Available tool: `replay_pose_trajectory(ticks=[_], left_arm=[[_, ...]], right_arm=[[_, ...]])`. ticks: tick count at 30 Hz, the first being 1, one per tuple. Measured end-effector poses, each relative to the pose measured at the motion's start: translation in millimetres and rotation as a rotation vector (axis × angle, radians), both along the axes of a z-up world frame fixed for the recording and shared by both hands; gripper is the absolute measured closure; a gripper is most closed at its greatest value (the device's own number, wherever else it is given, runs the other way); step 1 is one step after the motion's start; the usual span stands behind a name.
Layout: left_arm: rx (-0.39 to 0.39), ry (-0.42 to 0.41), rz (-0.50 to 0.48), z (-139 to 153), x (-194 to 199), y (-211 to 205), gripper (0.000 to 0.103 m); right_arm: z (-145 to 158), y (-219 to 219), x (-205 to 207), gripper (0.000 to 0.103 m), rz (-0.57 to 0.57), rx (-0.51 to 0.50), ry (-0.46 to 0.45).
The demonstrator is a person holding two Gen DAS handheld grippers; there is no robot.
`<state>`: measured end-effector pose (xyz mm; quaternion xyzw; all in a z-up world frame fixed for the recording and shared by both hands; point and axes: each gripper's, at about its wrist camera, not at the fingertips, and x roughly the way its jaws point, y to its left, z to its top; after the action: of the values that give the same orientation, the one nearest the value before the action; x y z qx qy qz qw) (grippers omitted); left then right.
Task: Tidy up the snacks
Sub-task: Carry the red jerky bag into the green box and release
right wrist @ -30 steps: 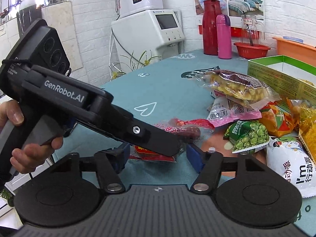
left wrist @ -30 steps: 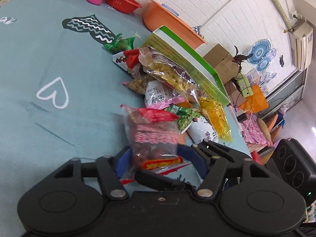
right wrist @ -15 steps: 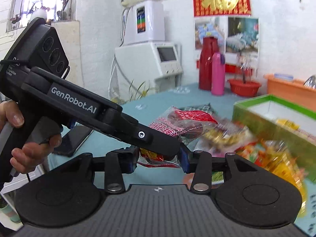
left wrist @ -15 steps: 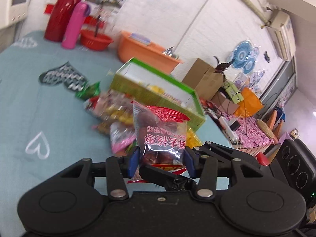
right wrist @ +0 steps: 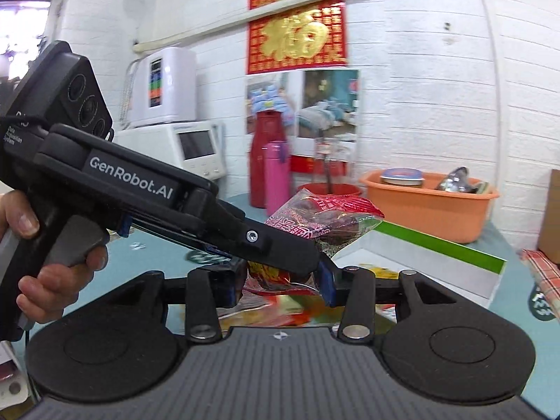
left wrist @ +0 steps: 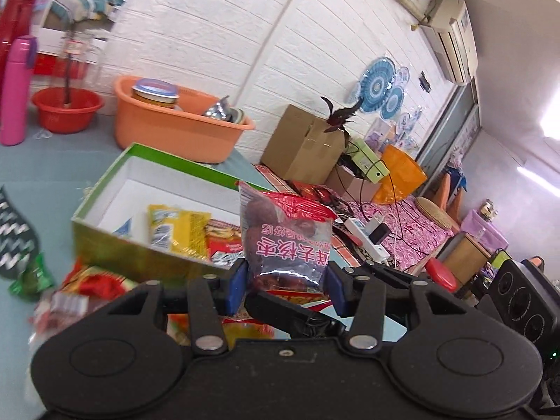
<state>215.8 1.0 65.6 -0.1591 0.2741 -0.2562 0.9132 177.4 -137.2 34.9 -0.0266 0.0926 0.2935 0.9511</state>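
Above table point(left wrist: 52, 161) now, date bag point(left wrist: 287, 241) lifted.

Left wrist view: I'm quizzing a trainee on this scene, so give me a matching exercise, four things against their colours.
Things:
1. flask
2. washing-up basin
3. snack box rim
4. wall fans

Colours:
A. green
B. blue
C. pink
D. orange

Pairs: 1-C, 2-D, 3-A, 4-B
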Motion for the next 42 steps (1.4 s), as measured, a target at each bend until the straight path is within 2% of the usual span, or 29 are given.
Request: replay_pose_trajectory(ticks=[8, 15, 16, 17, 18, 19, 20, 24, 26, 29, 33, 38, 42], left_arm=[[-0.017, 0.063, -0.069, -18.1, 75.7, -29.1, 0.024], [-0.003, 0.103, -0.068, -38.2, 110.7, -34.5, 0.023], [0.008, 0.107, -0.059, -41.2, 114.2, -34.9, 0.017], [0.022, 0.110, -0.044, -44.0, 116.9, -35.2, 0.011], [0.044, 0.116, -0.017, -46.8, 119.6, -35.4, 0.000], [0.067, 0.120, 0.035, -49.4, 121.0, -34.4, 0.000], [0.076, 0.116, 0.074, -49.9, 120.2, -31.9, 0.000], [0.029, 0.111, 0.087, -38.7, 105.8, -18.8, 0.000], [0.039, 0.089, 0.106, -26.7, 90.7, -16.1, 0.000], [0.055, 0.054, 0.130, -5.2, 58.3, -10.3, 0.000], [0.048, 0.014, 0.155, 12.0, 13.6, -0.1, 0.000], [0.036, -0.012, 0.221, 7.4, -37.5, 19.7, 0.000], [0.004, 0.009, 0.251, -9.6, -68.5, 33.9, 0.000]], right_arm=[[-10.6, -41.6, 46.4, 0.030, -0.097, 0.035, 0.039], [-27.6, -59.8, 78.8, 0.030, -0.116, 0.060, 0.090], [-30.4, -60.7, 82.2, 0.030, -0.116, 0.065, 0.099], [-33.5, -61.6, 86.1, 0.027, -0.114, 0.069, 0.114], [-36.4, -60.8, 90.1, 0.026, -0.115, 0.063, 0.130], [-39.2, -59.2, 92.7, 0.019, -0.126, 0.050, 0.136], [-41.7, -56.7, 94.6, 0.000, -0.140, 0.025, 0.135], [-38.5, -51.4, 83.1, 0.000, -0.173, -0.053, 0.091], [-30.6, -52.2, 69.2, 0.000, -0.183, -0.066, 0.052], [-15.7, -54.2, 43.4, 0.000, -0.191, -0.041, -0.004], [-0.1, -57.3, 8.1, 0.000, -0.187, 0.019, -0.031], [1.0, -52.6, -23.9, 0.000, -0.157, 0.056, 0.008], [-5.9, -41.6, -40.9, 0.000, -0.127, 0.056, 0.023]])
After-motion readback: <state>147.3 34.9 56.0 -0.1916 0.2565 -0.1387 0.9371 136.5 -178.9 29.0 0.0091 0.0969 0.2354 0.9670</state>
